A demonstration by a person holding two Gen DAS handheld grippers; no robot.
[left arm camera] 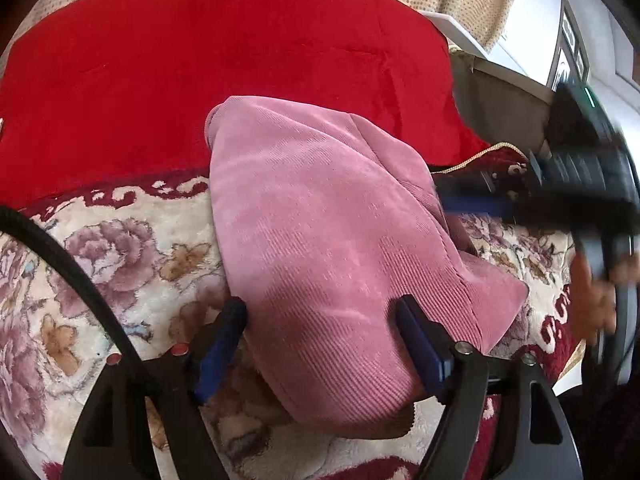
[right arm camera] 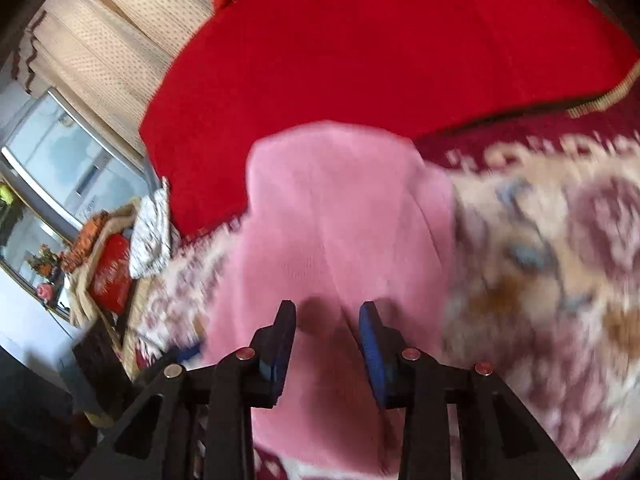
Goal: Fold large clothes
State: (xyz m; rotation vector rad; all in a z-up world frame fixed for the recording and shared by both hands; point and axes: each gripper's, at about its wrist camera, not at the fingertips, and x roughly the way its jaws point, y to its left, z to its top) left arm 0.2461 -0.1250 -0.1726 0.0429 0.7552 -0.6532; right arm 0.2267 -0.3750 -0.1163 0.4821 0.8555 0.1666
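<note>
left hand-held gripper [left arm camera: 320, 336] tilts down, spread astride the pink garment [left arm camera: 320, 232]; right hand-held gripper [right arm camera: 328, 336], blurred, seemingly gapes over it

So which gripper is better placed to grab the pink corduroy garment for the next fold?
Left gripper: its open jaws straddle the pink corduroy garment's near end. The right gripper looks blurred above it.

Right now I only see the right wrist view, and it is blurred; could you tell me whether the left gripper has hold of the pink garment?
Observer: No, the left gripper is open; the folded pink garment simply lies between its spread fingers.
Operator: Thank you. Is anything lying near it that I might snag?
Observer: Yes, a black cable crosses the floral blanket just left of it.
</note>
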